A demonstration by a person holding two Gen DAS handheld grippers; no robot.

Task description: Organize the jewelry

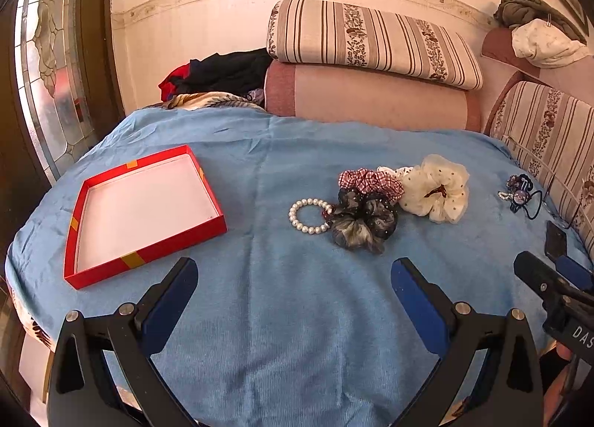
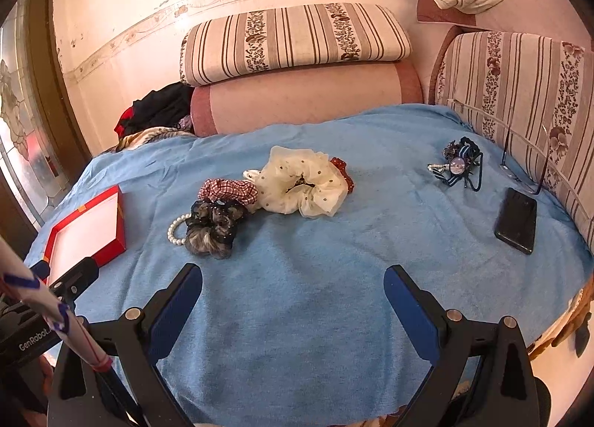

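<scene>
Both grippers, left (image 1: 293,275) & right (image 2: 293,282), spread wide, holding nothing, hover short of pile w/ pearls (image 1: 310,215); box (image 1: 111,271) sits empty to the left, prob. to receive them.

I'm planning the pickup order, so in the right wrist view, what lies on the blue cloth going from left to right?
red box → pearl bracelet → dark scrunchie → cream dotted scrunchie → blue hair tie with charms → black phone

A lived-in home room — a blue cloth (image 1: 297,315) spread over a soft surface, striped floral cushions (image 1: 375,41) against a bordered wall, heaped clothes (image 1: 222,72), a stained-glass door panel (image 1: 48,67), a phone (image 2: 516,220) lying by.
</scene>
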